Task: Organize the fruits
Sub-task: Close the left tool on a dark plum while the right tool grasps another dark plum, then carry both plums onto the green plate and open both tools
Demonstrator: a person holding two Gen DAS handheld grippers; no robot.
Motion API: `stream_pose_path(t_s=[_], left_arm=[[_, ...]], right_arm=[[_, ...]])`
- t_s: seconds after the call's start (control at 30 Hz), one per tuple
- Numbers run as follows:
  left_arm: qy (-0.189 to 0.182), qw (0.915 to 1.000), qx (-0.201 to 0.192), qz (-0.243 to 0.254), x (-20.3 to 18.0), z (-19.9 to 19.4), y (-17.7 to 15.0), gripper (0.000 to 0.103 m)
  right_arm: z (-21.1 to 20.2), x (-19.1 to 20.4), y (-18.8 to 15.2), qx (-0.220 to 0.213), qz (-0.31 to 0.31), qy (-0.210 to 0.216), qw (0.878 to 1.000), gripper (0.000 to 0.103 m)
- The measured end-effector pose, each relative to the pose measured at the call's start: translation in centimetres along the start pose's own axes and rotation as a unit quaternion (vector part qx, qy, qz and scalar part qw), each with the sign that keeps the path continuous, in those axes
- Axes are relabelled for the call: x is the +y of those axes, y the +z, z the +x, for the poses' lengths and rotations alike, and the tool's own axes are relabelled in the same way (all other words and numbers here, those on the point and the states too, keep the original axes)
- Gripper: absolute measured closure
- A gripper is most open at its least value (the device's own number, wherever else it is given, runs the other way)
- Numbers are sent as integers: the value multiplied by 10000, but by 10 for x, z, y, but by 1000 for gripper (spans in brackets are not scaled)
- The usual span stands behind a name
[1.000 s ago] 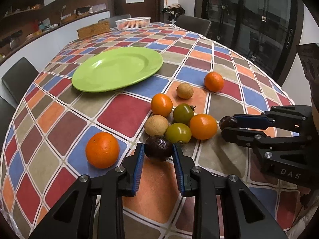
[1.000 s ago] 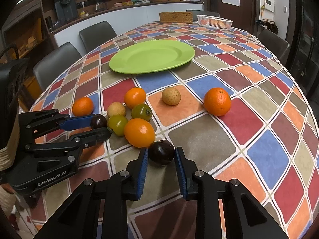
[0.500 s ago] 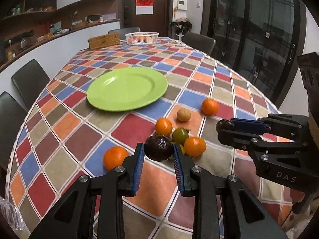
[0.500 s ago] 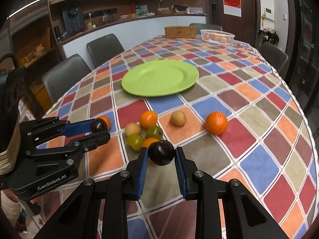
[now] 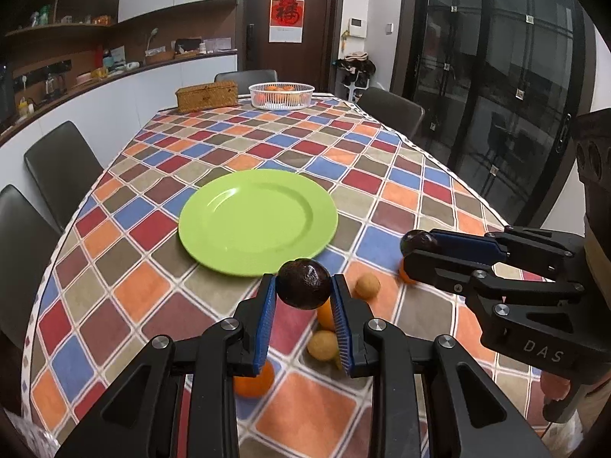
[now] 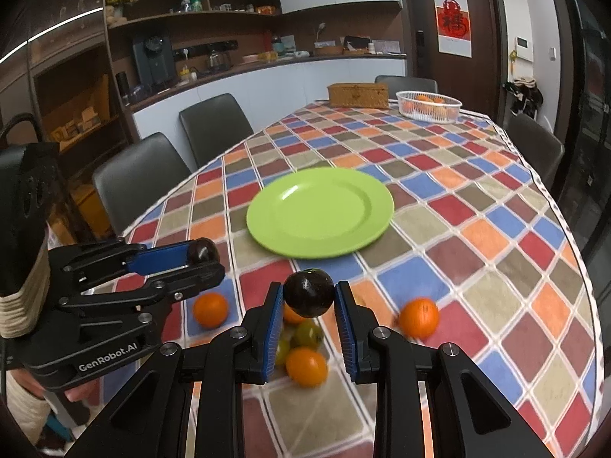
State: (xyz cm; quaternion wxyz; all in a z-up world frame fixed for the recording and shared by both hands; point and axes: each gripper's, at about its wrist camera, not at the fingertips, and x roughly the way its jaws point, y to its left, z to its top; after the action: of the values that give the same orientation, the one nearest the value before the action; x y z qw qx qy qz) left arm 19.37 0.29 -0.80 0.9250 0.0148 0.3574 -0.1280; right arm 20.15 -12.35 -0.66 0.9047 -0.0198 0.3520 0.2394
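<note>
Both wrist views, raised, share green plate [image 5: 257, 221].

Two dark purple fruits [image 5: 303, 284] [image 6: 309, 293] are hanging clear of the cloth at frame centre; oranges [image 6: 419, 317], green fruits [image 6: 306, 335] and tan fruits [image 5: 367, 285] are lying loose below the empty green plate [image 5: 214, 229].

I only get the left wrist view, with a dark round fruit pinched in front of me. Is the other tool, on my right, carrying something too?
Observer: Yes. Seen from its own camera, the right tool pinches a dark fruit between both blue pads.
Operator: Is any green fruit on the table? I see none.
Observer: Two greenish fruits lie below that tool, next to an orange.
Operator: Does my tool bear a name?
Observer: The left tool reads GenRobot.AI on its side.
</note>
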Motion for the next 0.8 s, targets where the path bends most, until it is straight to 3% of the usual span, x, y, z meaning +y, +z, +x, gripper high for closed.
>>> stream_pose_path(t_s=[0.4,0.8], left_arm=[[35,9983,554,-202,35,55,40,74],[138,9907,1306,-349,64,120,46,74]], right_arm=[[57,-8,54,327,-16,49,9995,75],[138,-30,65,1159,263,139,9928,75]])
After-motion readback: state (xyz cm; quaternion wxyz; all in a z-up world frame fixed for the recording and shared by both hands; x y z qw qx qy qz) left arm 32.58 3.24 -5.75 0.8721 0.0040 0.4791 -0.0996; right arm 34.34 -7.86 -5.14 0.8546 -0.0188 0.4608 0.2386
